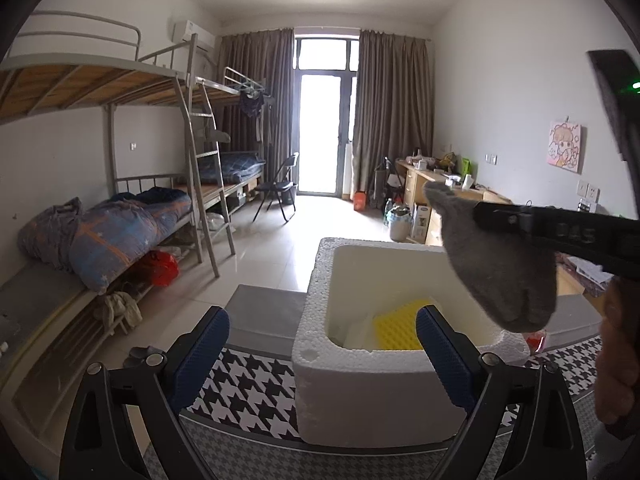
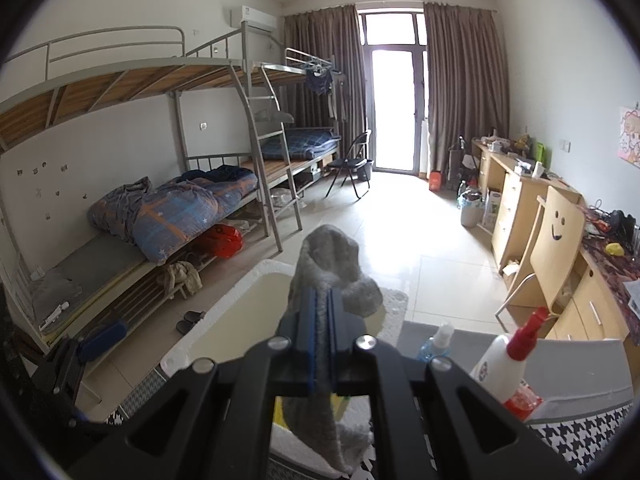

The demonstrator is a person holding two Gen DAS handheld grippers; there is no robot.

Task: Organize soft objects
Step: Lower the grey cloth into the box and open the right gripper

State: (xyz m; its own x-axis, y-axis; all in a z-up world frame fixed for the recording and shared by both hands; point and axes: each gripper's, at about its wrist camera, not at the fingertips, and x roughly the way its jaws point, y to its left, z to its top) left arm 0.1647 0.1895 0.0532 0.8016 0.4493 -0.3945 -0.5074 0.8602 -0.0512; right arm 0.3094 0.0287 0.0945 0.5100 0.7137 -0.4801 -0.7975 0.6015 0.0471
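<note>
Grey sock (image 2: 332,268) pinched in my right gripper (image 2: 322,320), jaws clamped tight on fabric, both ends drooping. Sock hangs above open white foam box (image 1: 320,336), clear of rim. Yellow sponge (image 1: 400,328) lies inside box. My left gripper (image 1: 322,344) spread wide, nothing between blue pads (image 1: 204,344), near box's front wall. Box sits on houndstooth cloth (image 1: 248,392) over tabletop. White spray bottle (image 2: 504,364) with red nozzle stands right of box.
</note>
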